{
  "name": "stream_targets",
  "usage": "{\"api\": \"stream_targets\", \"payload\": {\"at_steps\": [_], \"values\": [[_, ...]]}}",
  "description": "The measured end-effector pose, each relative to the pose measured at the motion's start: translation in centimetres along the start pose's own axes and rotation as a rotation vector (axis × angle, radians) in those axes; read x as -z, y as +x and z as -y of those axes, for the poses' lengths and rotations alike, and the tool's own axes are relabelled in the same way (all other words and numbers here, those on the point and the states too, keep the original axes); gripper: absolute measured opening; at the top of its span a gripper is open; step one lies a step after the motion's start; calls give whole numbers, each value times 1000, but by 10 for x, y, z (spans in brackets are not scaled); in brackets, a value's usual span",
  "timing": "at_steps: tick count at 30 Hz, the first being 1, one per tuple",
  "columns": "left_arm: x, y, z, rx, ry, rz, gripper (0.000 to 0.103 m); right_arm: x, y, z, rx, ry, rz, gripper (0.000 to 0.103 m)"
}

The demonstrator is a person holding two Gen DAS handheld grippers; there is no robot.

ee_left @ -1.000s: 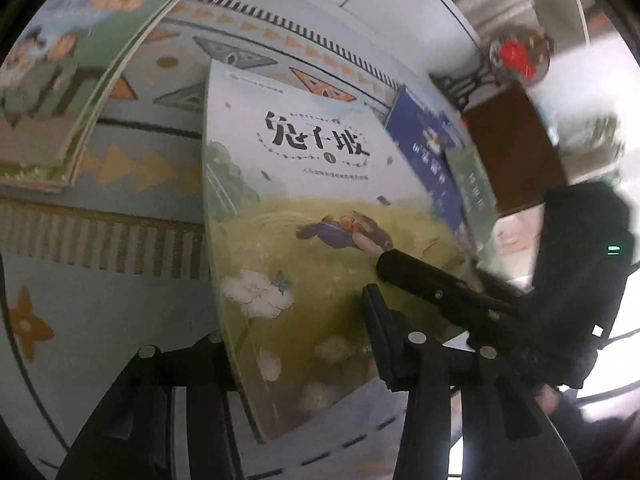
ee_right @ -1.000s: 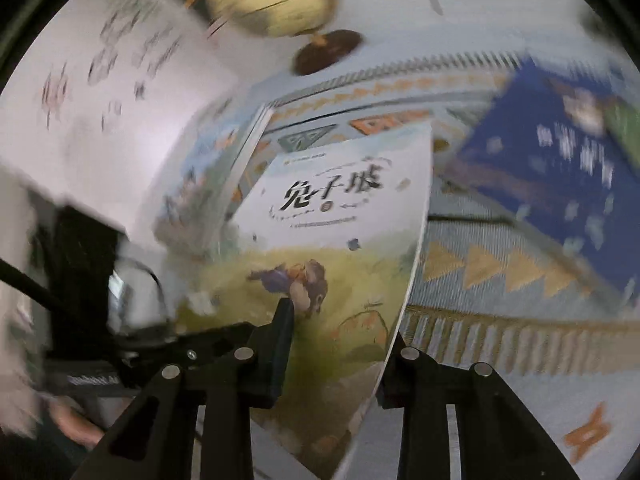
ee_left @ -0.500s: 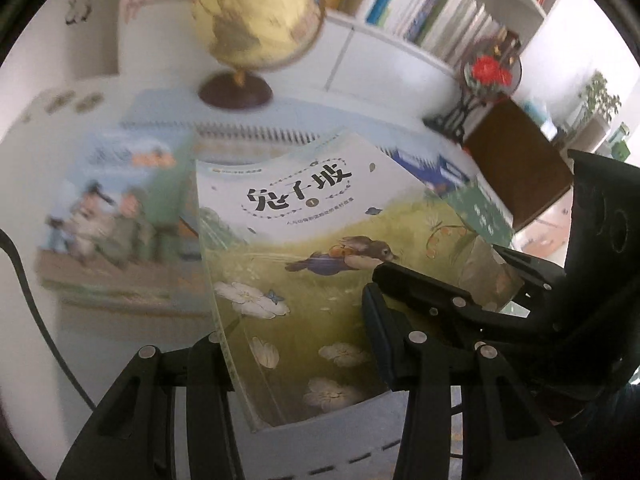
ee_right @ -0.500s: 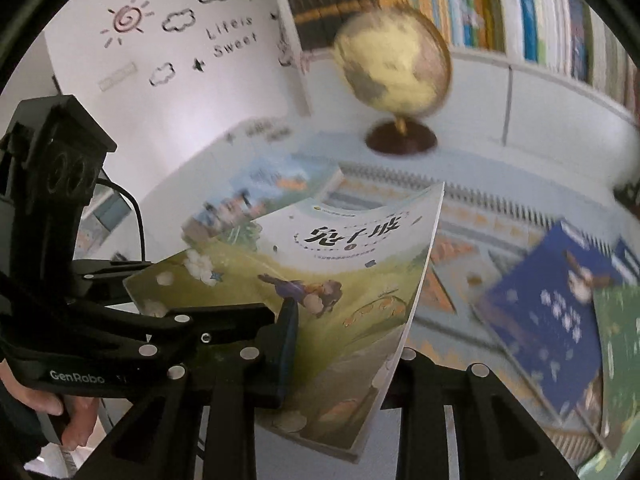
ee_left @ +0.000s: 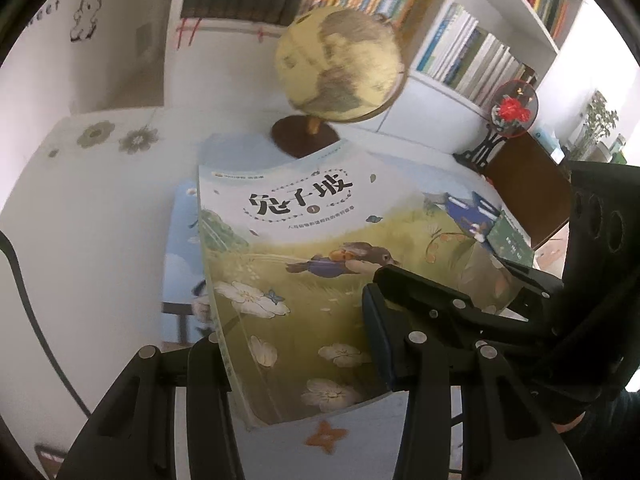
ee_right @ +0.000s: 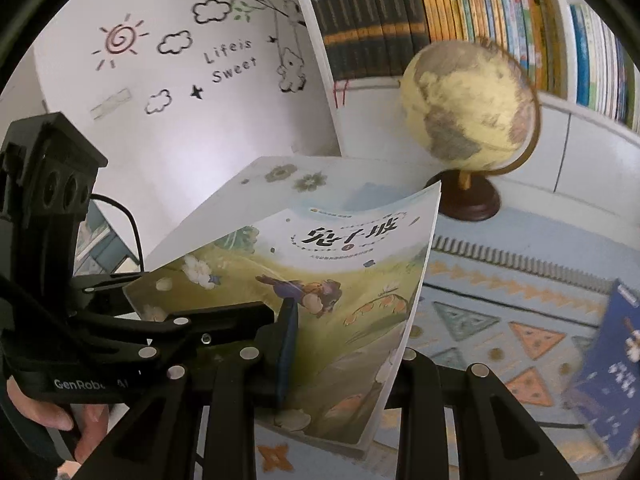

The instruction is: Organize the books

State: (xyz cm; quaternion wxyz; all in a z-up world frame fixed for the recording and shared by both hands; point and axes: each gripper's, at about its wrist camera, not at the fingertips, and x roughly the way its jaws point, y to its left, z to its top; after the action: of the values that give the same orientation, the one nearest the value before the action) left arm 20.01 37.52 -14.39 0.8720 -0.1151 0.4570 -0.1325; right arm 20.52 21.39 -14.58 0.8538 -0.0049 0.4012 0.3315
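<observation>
A picture book (ee_left: 300,220) with a rabbit on a green meadow cover hangs tilted above the table, held from both sides. My left gripper (ee_left: 292,344) is shut on its spine-side lower edge, one finger on the cover and one behind. My right gripper (ee_right: 346,348) is shut on the opposite page edge of the same book (ee_right: 352,248), and the cover bows between the two grips. Each gripper's fingers (ee_left: 420,284) (ee_right: 224,312) show in the other's view.
A globe (ee_left: 340,64) on a dark base stands just beyond the book, before a filled bookshelf (ee_right: 480,20). A pale blue book (ee_left: 182,264) lies below; a dark blue book (ee_right: 616,364) and a green one (ee_left: 512,236) lie on the patterned mat (ee_right: 500,300). A red ornament (ee_left: 514,108) stands right.
Both grippers have lifted the rabbit book off the mat and carried it toward the globe. The views have tipped up, so the shelf and wall now show.
</observation>
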Motion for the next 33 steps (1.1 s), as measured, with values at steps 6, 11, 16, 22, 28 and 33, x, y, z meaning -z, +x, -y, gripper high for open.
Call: {"api": "stream_targets", "payload": {"at_steps": [6, 11, 16, 22, 28, 33], "values": [[2, 26, -43, 54, -22, -50, 42, -1, 49, -12, 42, 59, -51, 29], [7, 42, -67, 92, -68, -82, 44, 5, 63, -15, 68, 103, -76, 29], [14, 48, -78, 112, -112, -115, 49, 9, 73, -14, 79, 153, -107, 30], [28, 49, -85, 76, -151, -135, 53, 15, 85, -5, 76, 208, -180, 33], [46, 27, -93, 5, -217, -98, 72, 25, 95, 3, 39, 241, -282, 50], [69, 15, -83, -47, -261, -118, 72, 36, 81, 0, 40, 202, -315, 54]]}}
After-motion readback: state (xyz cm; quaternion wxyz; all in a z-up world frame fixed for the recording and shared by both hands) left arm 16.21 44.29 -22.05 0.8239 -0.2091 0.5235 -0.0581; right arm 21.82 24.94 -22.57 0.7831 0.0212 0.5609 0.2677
